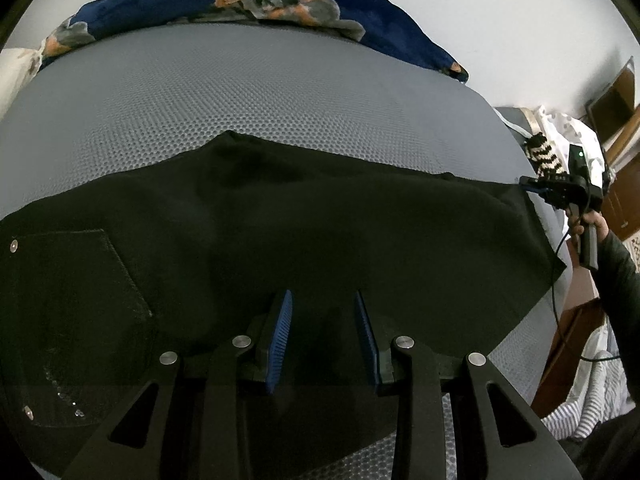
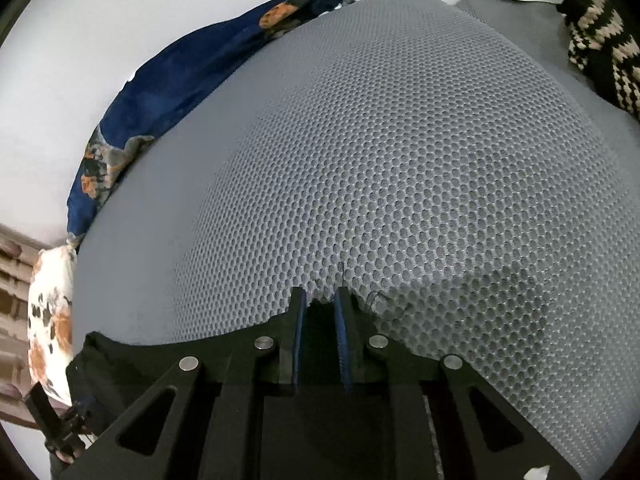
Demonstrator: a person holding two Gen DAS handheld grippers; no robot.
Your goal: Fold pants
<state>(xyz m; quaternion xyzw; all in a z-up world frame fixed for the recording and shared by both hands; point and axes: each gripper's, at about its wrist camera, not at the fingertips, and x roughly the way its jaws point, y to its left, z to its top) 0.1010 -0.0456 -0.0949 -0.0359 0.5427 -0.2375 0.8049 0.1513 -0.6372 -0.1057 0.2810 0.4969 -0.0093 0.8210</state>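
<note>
Black pants lie spread across the grey mesh mattress, a back pocket with rivets at the left. My left gripper is open, its blue-padded fingers resting over the near edge of the pants with cloth between them. My right gripper sits at the far right end of the pants; its jaws stand narrowly apart around black cloth, pressed into the mattress. It also shows in the left wrist view, at the pants' corner. Whether it pinches the cloth is hidden.
A navy floral blanket lies along the far side by the white wall. A black-and-cream knitted item sits at the mattress's right end. Wooden furniture and striped bedding stand beyond the right edge. A floral pillow is at the left.
</note>
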